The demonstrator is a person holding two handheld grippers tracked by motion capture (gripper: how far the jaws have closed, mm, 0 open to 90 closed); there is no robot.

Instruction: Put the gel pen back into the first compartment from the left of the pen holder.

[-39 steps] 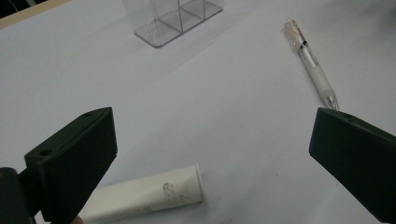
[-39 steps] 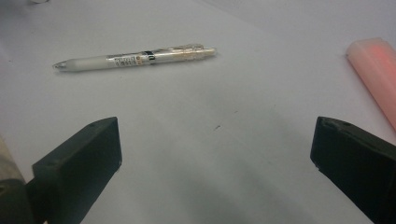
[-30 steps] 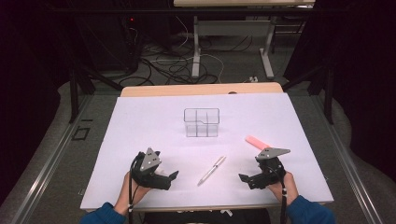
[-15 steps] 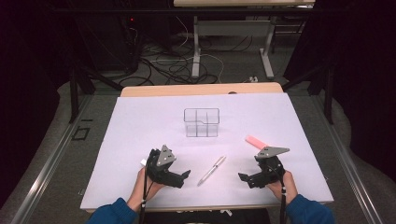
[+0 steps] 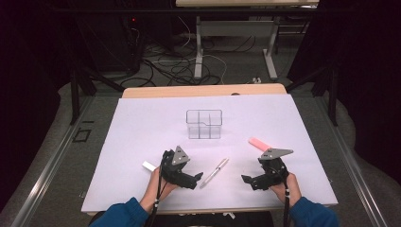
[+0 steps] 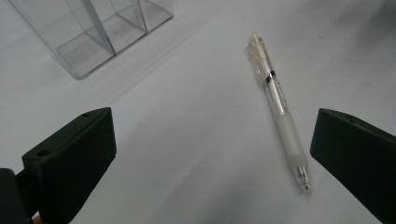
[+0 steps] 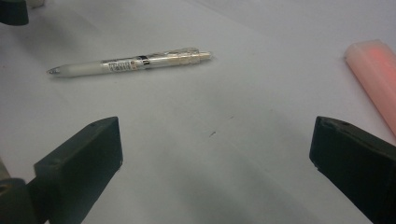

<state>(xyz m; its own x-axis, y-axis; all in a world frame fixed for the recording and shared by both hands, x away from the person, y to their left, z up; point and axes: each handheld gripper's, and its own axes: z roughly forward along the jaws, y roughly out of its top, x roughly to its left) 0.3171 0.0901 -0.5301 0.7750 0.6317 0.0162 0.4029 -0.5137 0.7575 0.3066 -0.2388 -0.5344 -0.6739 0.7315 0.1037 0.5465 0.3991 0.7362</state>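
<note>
Left gripper (image 5: 195, 179): held low over the near part of the bench, jaws wide apart and holding nothing; in the left gripper view the pen lies between them, closer to the right-hand jaw.
Right gripper (image 5: 249, 180): held low at the near right, jaws wide apart, nothing between them but bare sheet.
Slim white and clear plastic pen (image 5: 214, 173): lies flat on the bench between the two grippers, just beside the left gripper's jaws, well apart from the right gripper; slanted, tip toward the near edge, cap end toward the box.
Clear plastic box with inner dividers (image 5: 204, 124): stands upright at mid-bench, beyond the pen and apart from it.
Pink oblong block (image 5: 259, 144): lies flat just beyond the right gripper, near its grey plate.
Small white block (image 5: 149, 166): lies flat just to the left of the left hand.
White-covered bench (image 5: 142, 123): open sheet on all sides of the box; far corners bare; both hands sit close to the near edge.
Room around pen: free sheet on both long sides; nothing touches it.
</note>
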